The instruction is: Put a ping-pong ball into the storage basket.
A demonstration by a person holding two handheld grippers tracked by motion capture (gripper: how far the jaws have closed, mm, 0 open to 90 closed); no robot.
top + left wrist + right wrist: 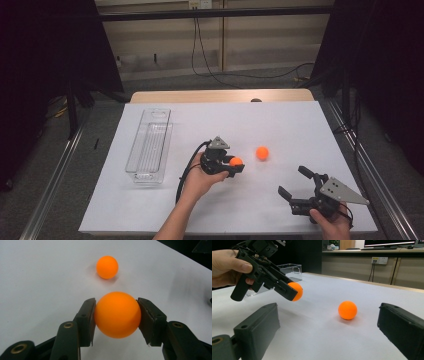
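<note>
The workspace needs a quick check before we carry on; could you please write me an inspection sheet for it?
Surface: white table top, flat, bare apart from the items below.
Job's things: held orange ball between the jaws of the left gripper, off the table; loose orange ball resting on the surface; clear bin at the left, looks empty.
Clutter: nothing seen.
Grippers: left shut on the held ball; right gripper open, jaws wide apart, holding nothing.
Cables: black cable trailing from the left gripper; wall cables on the floor behind.
Surroundings: dark curtains at both sides.
</note>
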